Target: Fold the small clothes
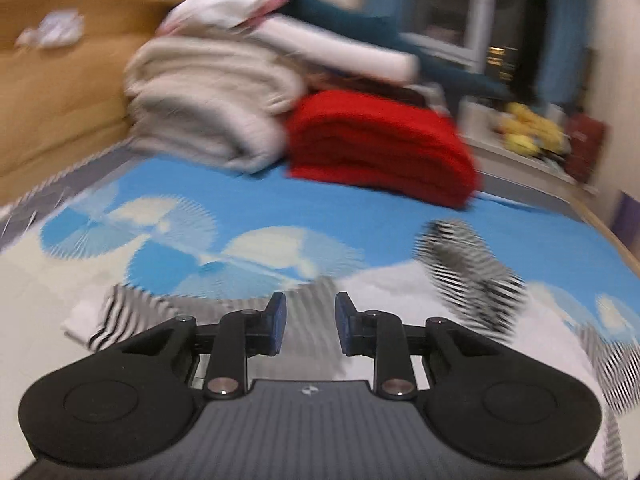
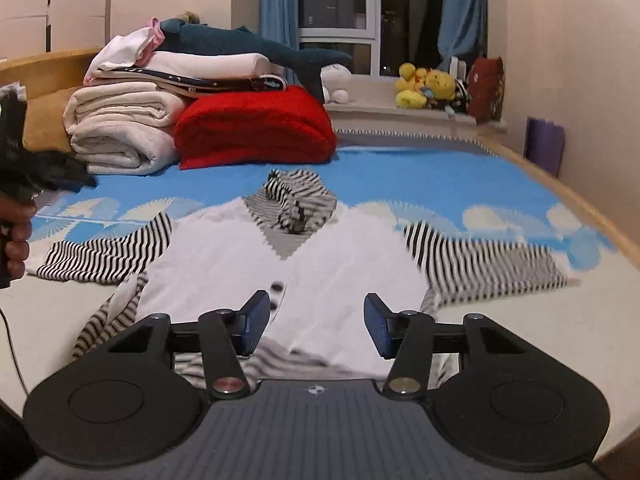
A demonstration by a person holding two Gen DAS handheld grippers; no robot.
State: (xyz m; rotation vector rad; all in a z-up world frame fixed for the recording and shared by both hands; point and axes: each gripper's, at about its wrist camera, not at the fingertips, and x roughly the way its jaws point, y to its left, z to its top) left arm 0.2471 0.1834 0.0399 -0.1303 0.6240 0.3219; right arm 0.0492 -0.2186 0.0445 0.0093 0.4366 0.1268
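- White small top with black-striped sleeves and hood [image 2: 320, 248] lay flat across mid-frame on the blue-and-white bedspread [image 2: 440, 176].
- Left gripper [image 1: 310, 326] and right gripper [image 2: 316, 326] hovered at lower centre, fingers apart, empty.

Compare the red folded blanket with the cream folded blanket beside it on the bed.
The red blanket is bright red and carries almost nothing; the cream blanket is off-white and bears a stack of folded linens. The red blanket sits to the right, the cream blanket toward the headboard side. Both are folded, thick and touching.

Two low wrist views along the bed [image 2: 520, 320], both facing the red blanket [image 2: 256, 128].
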